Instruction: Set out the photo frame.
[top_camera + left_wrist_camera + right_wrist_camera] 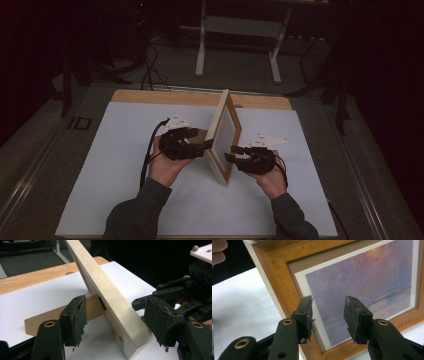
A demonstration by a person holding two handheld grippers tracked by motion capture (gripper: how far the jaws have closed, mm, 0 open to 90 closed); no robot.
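A wooden picture frame [223, 135] stands upright on the white table cover [125, 150], edge-on to me in the high view. A brown cardboard easel back [92, 308] props it from the left side. My left gripper [206, 145] is open, and its jaws straddle the frame's near edge [110, 295], one on each side with a gap. My right gripper [231, 152] is open at the frame's right face. In the right gripper view the jaws [328, 315] point at a purple and orange print [362, 282] behind a pale mat, with nothing between them.
A bare wooden strip of table [165, 96] runs along the far edge of the white cover. Beyond it on the dark floor are a white stand's legs [200, 50] and loose cables [150, 70]. The white cover spreads wide on both sides of the frame.
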